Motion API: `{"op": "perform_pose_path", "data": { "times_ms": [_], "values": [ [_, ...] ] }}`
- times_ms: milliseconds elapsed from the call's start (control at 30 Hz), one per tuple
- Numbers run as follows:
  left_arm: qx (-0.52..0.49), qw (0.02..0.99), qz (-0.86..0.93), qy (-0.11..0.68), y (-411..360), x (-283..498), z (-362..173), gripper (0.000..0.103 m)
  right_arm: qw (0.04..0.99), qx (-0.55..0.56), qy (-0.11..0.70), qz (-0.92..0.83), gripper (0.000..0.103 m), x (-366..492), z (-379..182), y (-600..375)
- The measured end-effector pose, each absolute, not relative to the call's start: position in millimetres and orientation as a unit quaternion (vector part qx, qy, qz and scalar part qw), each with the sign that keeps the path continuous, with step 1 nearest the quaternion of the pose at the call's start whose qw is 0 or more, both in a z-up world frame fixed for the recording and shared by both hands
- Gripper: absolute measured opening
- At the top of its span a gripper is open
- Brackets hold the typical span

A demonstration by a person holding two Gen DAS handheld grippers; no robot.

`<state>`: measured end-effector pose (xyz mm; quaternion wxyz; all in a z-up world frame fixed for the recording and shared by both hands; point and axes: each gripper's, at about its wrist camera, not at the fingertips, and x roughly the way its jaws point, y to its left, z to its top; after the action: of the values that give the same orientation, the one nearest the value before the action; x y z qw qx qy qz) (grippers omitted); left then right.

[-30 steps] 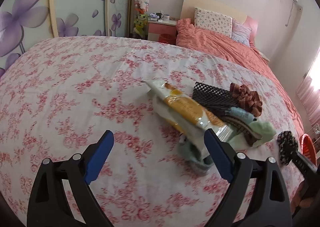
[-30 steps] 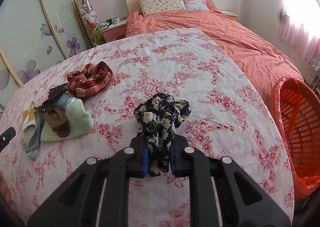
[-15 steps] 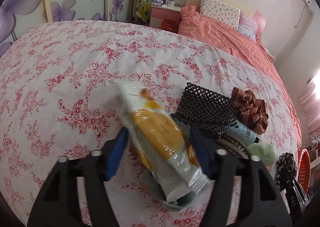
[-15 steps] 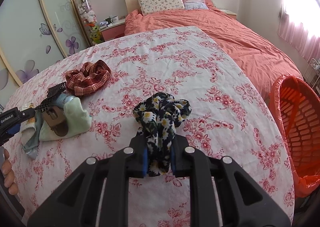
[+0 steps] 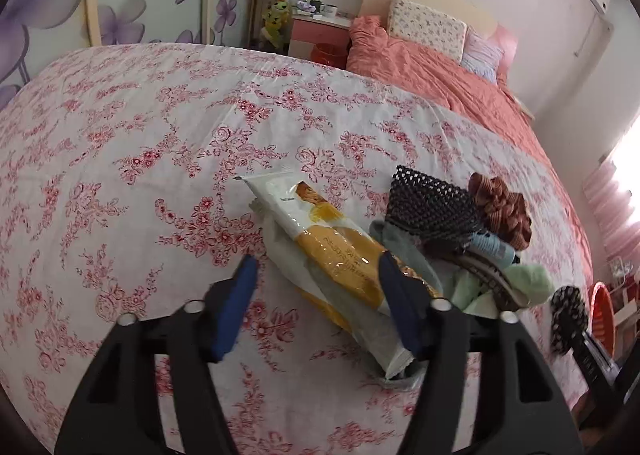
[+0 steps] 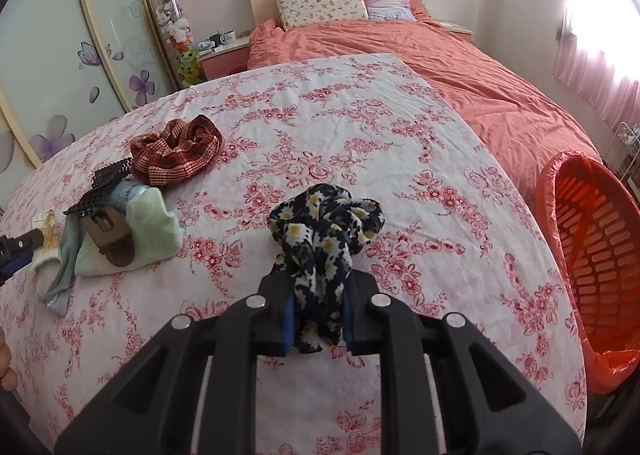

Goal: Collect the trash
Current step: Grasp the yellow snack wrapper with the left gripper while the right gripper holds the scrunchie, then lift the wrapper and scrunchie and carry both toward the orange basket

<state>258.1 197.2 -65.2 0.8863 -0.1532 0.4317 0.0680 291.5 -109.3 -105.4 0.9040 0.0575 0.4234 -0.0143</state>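
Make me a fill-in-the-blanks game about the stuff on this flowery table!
1. The right gripper is shut on the ____ scrunchie, dark with daisies.
2. The basket by the table's edge is the colour ____.
3. The snack wrapper lies between the jaws of the ____ gripper, which are opening and do not press it.
4. The checked red-brown scrunchie lies on the ____.

Missing words: floral; orange; left; tablecloth
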Motion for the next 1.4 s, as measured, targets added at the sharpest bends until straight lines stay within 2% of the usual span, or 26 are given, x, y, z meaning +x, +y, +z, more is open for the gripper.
{"op": "perform_pose_path", "data": {
  "times_ms": [133,300,400,433,500,567,633,967,1100,1167,1233,1300,1367,1400],
  "values": [
    [-0.169,0.880,0.063,0.440,188,262,-69,0.071,0.904,0.055,0.424,-0.015,0.019,291,-106,-109],
    [-0.167,0.876,0.067,0.448,176,263,-78,0.070,0.904,0.056,0.424,-0.015,0.019,291,-105,-109],
    [-0.160,0.880,0.065,0.443,169,261,-80,0.051,0.904,0.054,0.423,-0.013,0.019,291,-105,-109],
    [-0.155,0.882,0.053,0.441,166,260,-80,0.039,0.904,0.053,0.423,-0.012,0.019,289,-106,-108],
    [-0.148,0.886,0.050,0.437,165,259,-78,0.032,0.905,0.048,0.423,-0.007,0.019,288,-106,-107],
    [-0.137,0.889,0.037,0.436,166,258,-76,0.021,0.905,0.045,0.422,-0.003,0.018,286,-107,-107],
    [-0.130,0.892,0.023,0.432,172,252,-72,0.018,0.905,0.046,0.422,-0.002,0.018,284,-107,-109],
    [-0.074,0.904,0.004,0.420,183,237,-60,0.017,0.907,0.040,0.418,-0.003,0.017,276,-106,-103],
    [-0.070,0.899,0.023,0.431,179,246,-68,0.024,0.905,0.042,0.424,-0.003,0.024,277,-107,-102],
    [-0.075,0.897,0.029,0.434,179,249,-72,0.033,0.904,0.043,0.425,-0.004,0.026,278,-108,-102],
    [-0.083,0.895,0.034,0.437,180,251,-76,0.034,0.904,0.044,0.426,-0.005,0.027,278,-108,-103],
    [-0.089,0.894,0.036,0.438,182,252,-79,0.034,0.904,0.044,0.426,-0.004,0.022,279,-108,-102],
    [-0.092,0.896,0.035,0.433,183,251,-79,0.021,0.905,0.045,0.424,0.000,0.018,278,-107,-103],
    [-0.090,0.897,0.033,0.431,183,250,-78,0.019,0.905,0.047,0.423,0.002,0.016,277,-106,-105]
  ]
}}
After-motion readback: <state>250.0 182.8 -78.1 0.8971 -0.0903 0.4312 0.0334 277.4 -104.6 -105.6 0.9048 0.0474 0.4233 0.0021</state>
